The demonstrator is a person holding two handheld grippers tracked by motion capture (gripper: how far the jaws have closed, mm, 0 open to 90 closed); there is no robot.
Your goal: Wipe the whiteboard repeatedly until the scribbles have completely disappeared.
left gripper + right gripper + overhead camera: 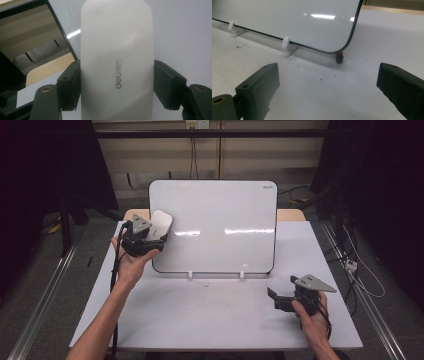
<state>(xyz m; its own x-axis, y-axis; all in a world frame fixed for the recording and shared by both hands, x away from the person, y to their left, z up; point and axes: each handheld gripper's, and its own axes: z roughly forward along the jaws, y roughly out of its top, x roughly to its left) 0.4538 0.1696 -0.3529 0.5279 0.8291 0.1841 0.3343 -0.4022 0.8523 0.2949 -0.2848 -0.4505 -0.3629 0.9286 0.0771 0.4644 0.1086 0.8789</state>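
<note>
Left tool (150, 238) clamps the eraser (117, 62), seemingly against the whiteboard (220, 220).

This looks like a lab or recording room set up for test work, not a home. A plain white desk (215, 320) stands alone on a grey floor (45, 270), with metal rails (37, 310) running along the floor at the left and right. Dark curtains (45, 160) hang on both sides. Loose cables (362, 270) trail across the floor at the right, and a wall socket (196, 124) sits on the bare far wall (250, 155).
</note>
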